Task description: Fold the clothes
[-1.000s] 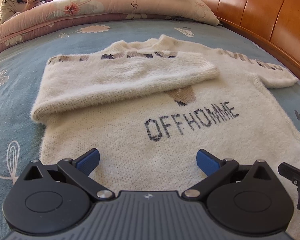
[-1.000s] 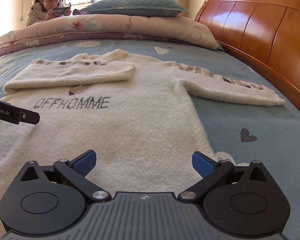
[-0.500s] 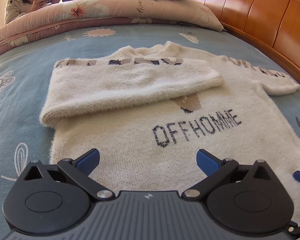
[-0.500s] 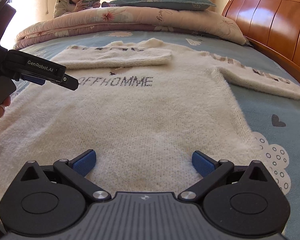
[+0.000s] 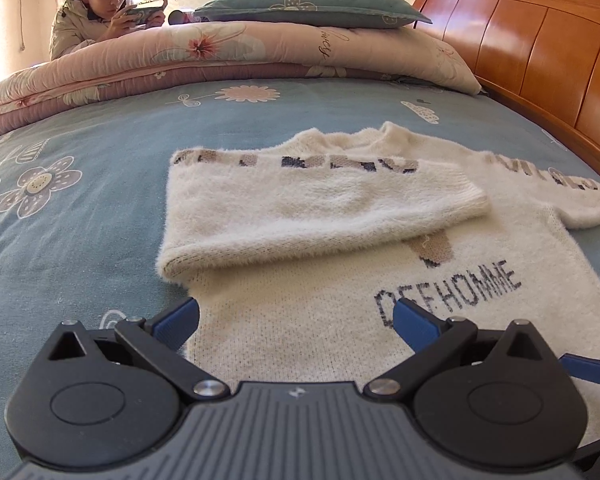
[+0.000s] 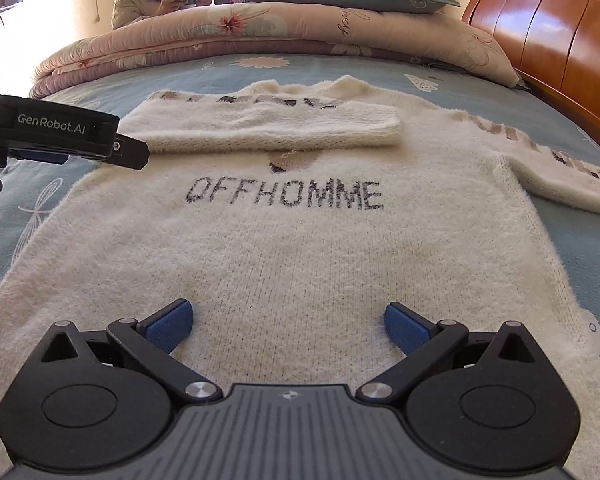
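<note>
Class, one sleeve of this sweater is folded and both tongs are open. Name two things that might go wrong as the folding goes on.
1. The folded sleeve lies loose across the chest of the sweater; tugging the body may slide it off.
2. The fuzzy knit could snag on the right tongs or left tongs, or they may pinch only the top layer.
</note>
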`<state>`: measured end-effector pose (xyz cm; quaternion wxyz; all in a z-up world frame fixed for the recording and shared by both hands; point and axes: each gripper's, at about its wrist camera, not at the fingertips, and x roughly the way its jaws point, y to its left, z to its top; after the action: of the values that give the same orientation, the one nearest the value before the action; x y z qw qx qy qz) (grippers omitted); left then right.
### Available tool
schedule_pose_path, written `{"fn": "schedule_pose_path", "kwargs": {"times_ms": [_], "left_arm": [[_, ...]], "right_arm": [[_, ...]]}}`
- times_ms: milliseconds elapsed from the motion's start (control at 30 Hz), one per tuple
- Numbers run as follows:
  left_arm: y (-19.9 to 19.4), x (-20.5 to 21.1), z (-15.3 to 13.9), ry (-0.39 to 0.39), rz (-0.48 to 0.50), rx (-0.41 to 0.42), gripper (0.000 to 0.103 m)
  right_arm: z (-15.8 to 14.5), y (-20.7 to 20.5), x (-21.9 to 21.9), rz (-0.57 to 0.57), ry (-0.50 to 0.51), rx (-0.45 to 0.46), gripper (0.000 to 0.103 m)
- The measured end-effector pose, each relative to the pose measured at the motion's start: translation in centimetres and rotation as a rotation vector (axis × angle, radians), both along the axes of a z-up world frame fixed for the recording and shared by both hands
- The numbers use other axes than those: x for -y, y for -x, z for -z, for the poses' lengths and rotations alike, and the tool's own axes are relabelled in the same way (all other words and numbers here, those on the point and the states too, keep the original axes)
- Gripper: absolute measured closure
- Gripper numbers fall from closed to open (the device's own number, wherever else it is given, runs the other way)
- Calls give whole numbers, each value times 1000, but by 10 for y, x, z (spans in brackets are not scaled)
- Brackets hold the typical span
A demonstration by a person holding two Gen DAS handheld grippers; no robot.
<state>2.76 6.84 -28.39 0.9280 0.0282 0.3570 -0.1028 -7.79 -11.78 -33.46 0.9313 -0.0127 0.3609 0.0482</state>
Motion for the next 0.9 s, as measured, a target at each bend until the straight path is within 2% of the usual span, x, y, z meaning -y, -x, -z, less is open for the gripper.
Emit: {"fn": "schedule_pose_path", "kwargs": {"times_ms": [367,567,700,900], "left_arm": [[9,21,4,-22,72,-3,1],[18,43,13,-40,129,-24,1],[27,64,20,4,207,-53,1],[42,91,30,-57,278,-43,1]], "right_arm": [[5,60,15,-73,9,3,0],[6,62,14,-74,23,10,0],[7,65,13,-66,22,34,0],[6,65,10,-46,29,34,0]]}}
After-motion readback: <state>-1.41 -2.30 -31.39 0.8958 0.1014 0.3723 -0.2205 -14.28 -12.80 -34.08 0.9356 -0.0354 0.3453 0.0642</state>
